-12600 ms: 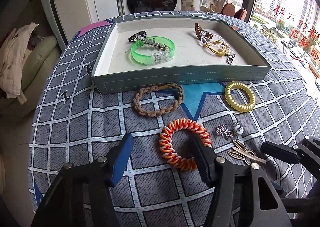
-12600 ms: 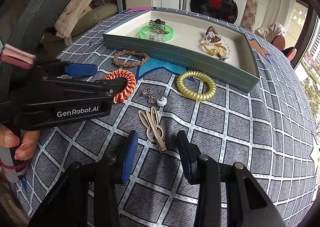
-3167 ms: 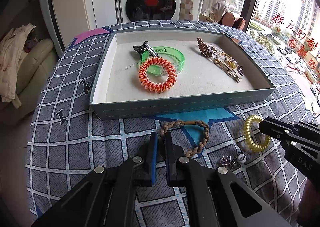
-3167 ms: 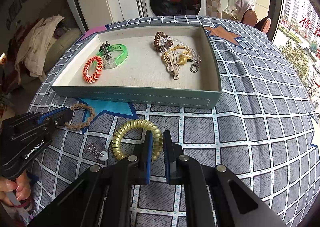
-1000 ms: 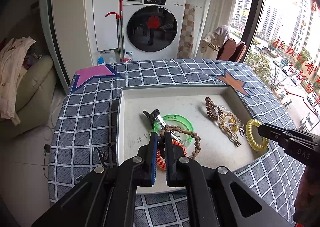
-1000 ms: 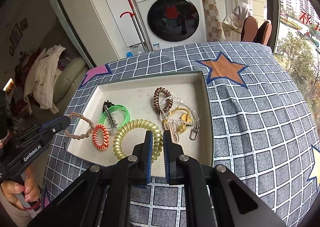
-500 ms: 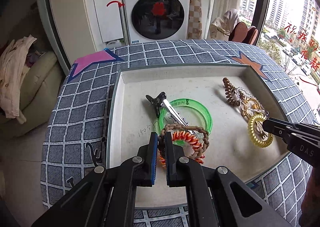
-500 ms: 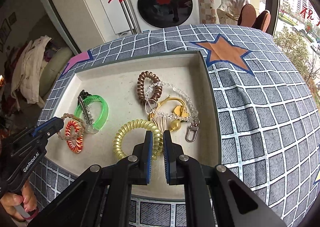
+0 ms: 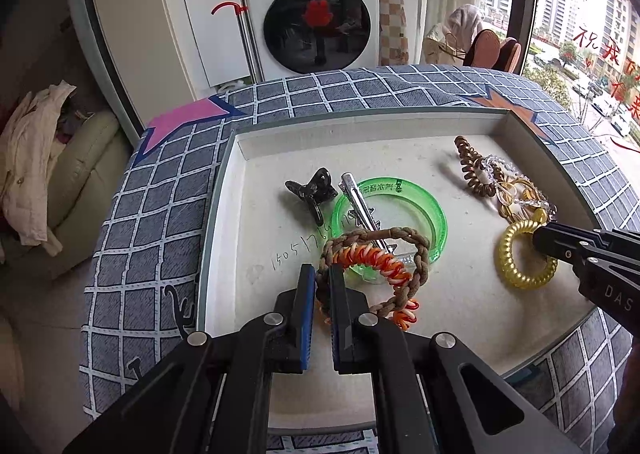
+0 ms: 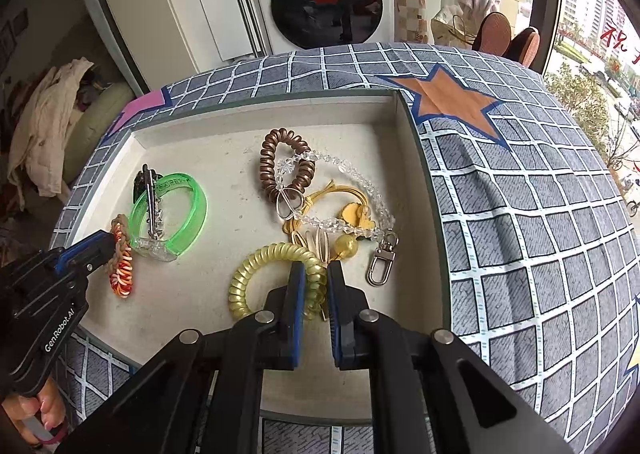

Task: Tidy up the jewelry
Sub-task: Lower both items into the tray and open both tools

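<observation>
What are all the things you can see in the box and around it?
tray: 1, grey-green with pale lining, on the checked cloth
braided bracelet: 1, brown, over the tray, in the left hand-held gripper
coil bracelet: 1, orange and white, in tray under the braid
bangle: 1, clear green, tray left half
hair clip: 1, black, beside the bangle
coil hair tie: 1, yellow, in the right hand-held gripper
coil hair tie: 1, brown, tray right half
bead chain: 1, clear, over the brown coil
washing machine: 1, white, behind
left hand-held gripper: shut
right hand-held gripper: shut
</observation>
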Motion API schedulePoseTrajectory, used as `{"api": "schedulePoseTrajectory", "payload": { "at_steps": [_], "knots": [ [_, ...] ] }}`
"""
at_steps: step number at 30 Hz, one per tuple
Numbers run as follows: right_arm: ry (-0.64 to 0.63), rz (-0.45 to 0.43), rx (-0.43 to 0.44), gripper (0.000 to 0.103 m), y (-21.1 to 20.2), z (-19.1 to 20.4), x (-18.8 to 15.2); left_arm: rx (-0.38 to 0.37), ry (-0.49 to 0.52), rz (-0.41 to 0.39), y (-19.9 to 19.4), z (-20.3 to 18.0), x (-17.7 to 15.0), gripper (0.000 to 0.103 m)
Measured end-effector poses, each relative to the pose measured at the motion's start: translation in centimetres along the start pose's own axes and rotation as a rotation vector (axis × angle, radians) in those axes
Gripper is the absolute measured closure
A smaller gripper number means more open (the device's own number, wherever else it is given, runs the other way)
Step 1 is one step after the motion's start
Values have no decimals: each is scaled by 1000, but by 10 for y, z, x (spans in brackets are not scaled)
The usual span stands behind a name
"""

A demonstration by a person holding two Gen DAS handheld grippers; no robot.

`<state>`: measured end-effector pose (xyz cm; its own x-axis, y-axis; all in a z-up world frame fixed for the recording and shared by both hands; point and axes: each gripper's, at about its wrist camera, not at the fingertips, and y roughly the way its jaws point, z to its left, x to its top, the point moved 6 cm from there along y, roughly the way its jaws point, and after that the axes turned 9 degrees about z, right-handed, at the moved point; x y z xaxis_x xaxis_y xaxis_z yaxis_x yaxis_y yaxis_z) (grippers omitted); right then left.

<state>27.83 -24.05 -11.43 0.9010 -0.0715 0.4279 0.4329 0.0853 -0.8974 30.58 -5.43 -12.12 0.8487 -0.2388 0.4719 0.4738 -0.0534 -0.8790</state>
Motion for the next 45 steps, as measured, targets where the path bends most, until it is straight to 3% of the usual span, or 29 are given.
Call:
{"api": "schedulePoseTrajectory", "payload": {
  "at_steps": [5, 6, 8, 9, 10, 14, 16, 45],
  "knots": [
    [-5, 14, 36, 90, -3, 2, -2, -2, -1, -10, -6, 0, -2, 76],
    [-2, 17, 46, 86, -3, 3, -3, -10, -7, -13, -8, 0, -3, 76],
    [9, 17, 65, 71, -5, 3, -4, -26, -11, -28, -13, 0, -4, 76],
    [13, 12, 68, 58, -6, 3, -4, -26, -7, -35, -15, -1, -5, 76],
    [14, 3, 67, 54, -8, 3, -5, -20, -2, -38, -16, -1, -6, 76],
    [19, -19, 81, 52, -17, 5, -5, 1, -12, -27, -16, 1, -7, 76],
    [27, -37, 82, 46, -23, 4, -5, -13, -22, -24, -16, 2, -6, 76],
    [64, -89, 82, 46, -51, -9, -6, -25, -28, -76, -46, 6, 2, 76]
  ]
}}
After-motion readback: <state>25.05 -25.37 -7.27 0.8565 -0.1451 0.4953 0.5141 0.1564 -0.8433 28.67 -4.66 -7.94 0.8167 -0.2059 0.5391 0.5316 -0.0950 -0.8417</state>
